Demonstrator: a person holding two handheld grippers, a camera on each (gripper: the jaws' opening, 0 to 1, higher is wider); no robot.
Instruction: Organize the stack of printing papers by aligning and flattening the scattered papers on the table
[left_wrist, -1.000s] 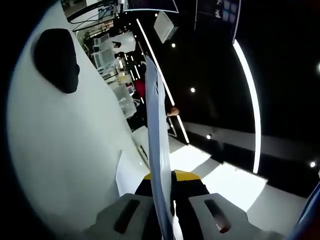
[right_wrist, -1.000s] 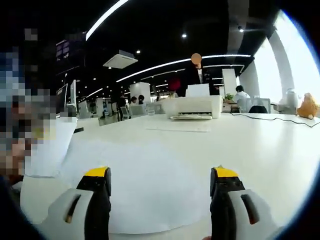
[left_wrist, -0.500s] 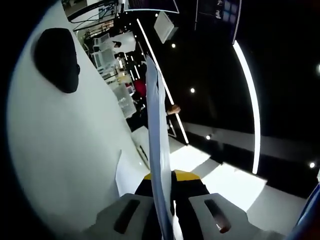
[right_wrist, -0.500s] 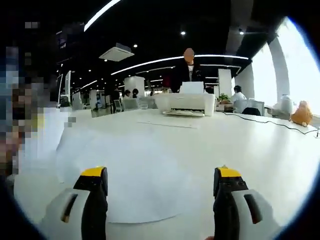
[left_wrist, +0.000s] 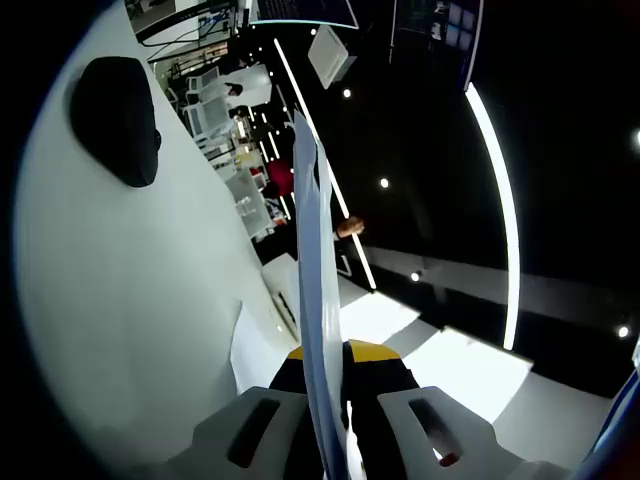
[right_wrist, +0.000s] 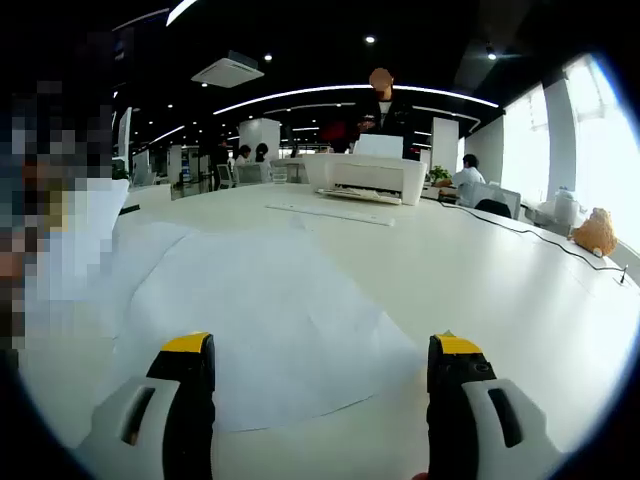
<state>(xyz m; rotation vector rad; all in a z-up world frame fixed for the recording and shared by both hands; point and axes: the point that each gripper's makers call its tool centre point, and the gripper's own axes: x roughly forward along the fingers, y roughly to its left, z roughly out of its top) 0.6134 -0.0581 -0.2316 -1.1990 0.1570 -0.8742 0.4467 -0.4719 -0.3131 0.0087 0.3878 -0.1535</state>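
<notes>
Two grippers are sharing the work: the left gripper (left_wrist: 322, 375) is pinching a sheet of printing paper (left_wrist: 312, 290) edge-on between nearly closed fingers, the sheet rising toward 12 o'clock, while the right gripper (right_wrist: 322, 375) is hovering with fingers spread wide and holding nothing over the loose sheets (right_wrist: 255, 320) lying on the white bench (right_wrist: 500, 290). Doing this well probably means lowering the held sheet squarely onto those at 12 o'clock of the right fingers, then pressing flat without creasing.

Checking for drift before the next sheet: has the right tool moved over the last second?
Yes. The right tool has tilted and shifted: the printer now sits higher and further left, and more table shows.
</notes>
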